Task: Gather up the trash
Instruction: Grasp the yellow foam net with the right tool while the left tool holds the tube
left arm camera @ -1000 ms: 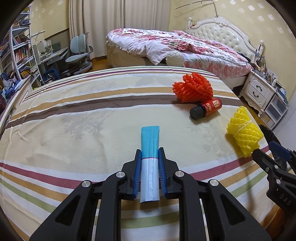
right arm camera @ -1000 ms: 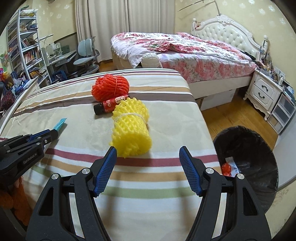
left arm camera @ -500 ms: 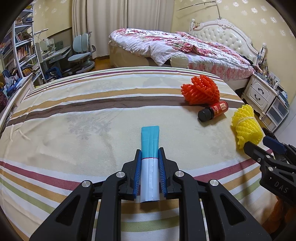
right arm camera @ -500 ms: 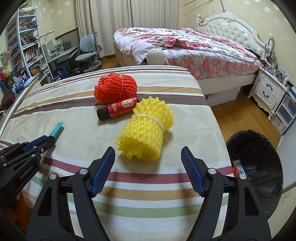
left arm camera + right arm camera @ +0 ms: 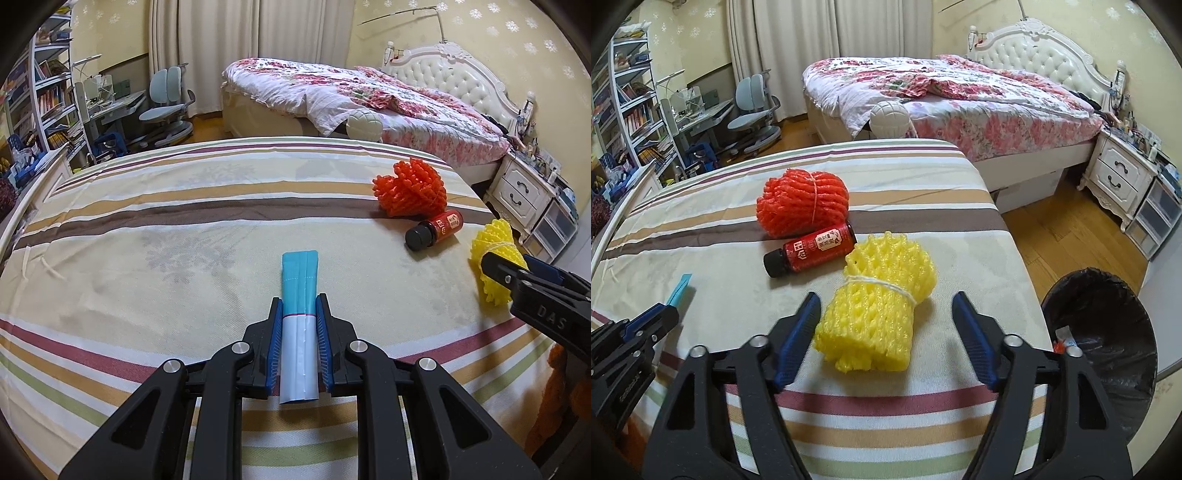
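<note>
yellow foam net (image 5: 877,306) now sits between the closing right gripper (image 5: 886,325) jaws, untouched; left gripper (image 5: 298,345) pinches the blue-white packet (image 5: 298,321).

Black plastic left tool (image 5: 298,343), blue ribbed pads (image 5: 275,350), silver screws, right tool (image 5: 886,339) alike

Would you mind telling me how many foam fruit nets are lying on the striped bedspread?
2: the yellow foam net lies between the right gripper's closing fingers, untouched; the orange foam net lies beyond the red bottle. None seems hidden.

right gripper (image 5: 886,328) nearer, now straddling the yellow foam net (image 5: 877,306) — fingers (image 5: 799,325) closing
</note>
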The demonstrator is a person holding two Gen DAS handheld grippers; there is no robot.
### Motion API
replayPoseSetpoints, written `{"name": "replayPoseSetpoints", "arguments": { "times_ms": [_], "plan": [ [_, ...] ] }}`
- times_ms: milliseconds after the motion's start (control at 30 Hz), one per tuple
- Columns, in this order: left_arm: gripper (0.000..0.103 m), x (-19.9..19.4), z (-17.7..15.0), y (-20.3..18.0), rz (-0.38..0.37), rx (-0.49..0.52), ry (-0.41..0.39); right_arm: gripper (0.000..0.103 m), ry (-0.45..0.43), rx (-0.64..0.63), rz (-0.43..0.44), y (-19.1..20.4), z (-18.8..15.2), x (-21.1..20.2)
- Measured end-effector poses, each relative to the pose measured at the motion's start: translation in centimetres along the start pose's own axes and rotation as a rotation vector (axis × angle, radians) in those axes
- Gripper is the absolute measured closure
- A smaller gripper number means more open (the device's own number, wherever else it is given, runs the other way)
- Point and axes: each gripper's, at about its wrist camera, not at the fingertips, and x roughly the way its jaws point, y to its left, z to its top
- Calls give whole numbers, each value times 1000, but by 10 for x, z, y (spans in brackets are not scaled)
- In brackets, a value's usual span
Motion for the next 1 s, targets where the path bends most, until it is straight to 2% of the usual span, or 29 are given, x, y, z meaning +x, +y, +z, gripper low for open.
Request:
{"name": "replayPoseSetpoints", "arguments": {
  "times_ms": [33,67,100,533,1000],
  "plan": [
    [84,0,-1,-1,-2,2,1,49,10,0,7,0,-1,1],
    [84,0,-2,-3,-5,5,2,58,17,0,10,0,-2,2],
    [84,0,-3,-4,-8,7,3,59,21,-3,10,0,-3,2],
    [84,-11,-11,-23,-48,30,-2,61,-14,-20,15,-9,-30,-30],
    [84,-35,-14,-75,-111,103,-41,61,-65,41,-47,-54,-51,-64]
  ]
}}
